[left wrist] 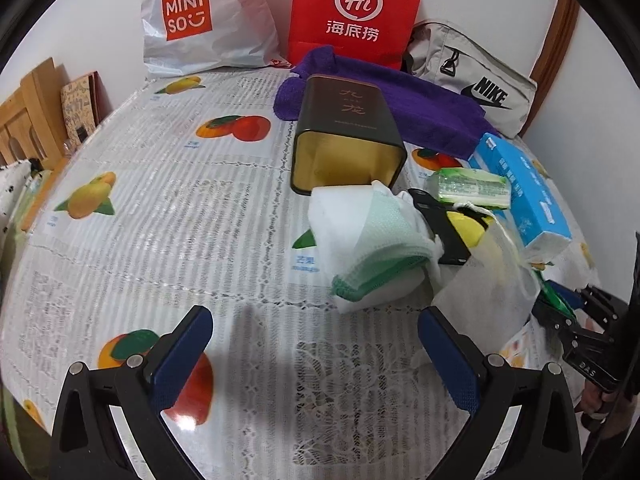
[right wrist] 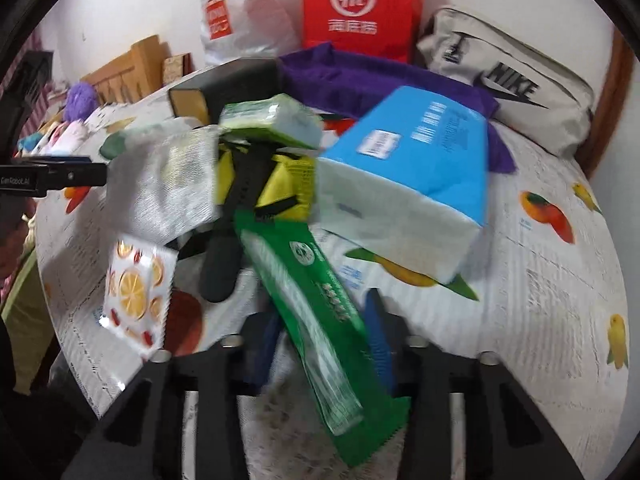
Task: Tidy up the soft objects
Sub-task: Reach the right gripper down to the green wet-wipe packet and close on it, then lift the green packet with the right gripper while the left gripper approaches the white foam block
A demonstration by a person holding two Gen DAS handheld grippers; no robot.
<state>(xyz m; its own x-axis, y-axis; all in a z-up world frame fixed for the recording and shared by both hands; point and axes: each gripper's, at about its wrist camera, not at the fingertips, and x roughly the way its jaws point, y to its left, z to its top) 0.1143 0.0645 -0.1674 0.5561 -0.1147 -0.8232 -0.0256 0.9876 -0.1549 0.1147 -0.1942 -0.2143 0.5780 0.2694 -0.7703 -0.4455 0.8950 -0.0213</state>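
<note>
Right wrist view: right gripper (right wrist: pixel 320 344) pinches a green packet (right wrist: pixel 316 304) above the table (right wrist: pixel 540 280).
Left gripper (left wrist: pixel 316 340) spread wide, holding nothing; blue tissue pack (right wrist: pixel 412 168) lies just beyond the packet.

Right gripper (right wrist: pixel 320 344) closed on a green packet (right wrist: pixel 316 304), blue pads either side of it, packet tilting up-left toward the pile; frame is motion-blurred. Behind it, a blue tissue pack (right wrist: pixel 404 168) sits tilted on the desk (right wrist: pixel 540 280), touching a yellow item with a black strap (right wrist: pixel 276 184). Small green tissue pack (right wrist: pixel 268 120) lies on top of the pile. White mesh pouch (right wrist: pixel 168 184) to the left, orange-slice sachet (right wrist: pixel 136 292) below it. Purple towel (right wrist: pixel 360 76), red bag (right wrist: pixel 356 4), grey Nike bag (right wrist: pixel 512 76) at back. Left gripper (right wrist: pixel 76 176) at the left edge, state unclear.
</note>
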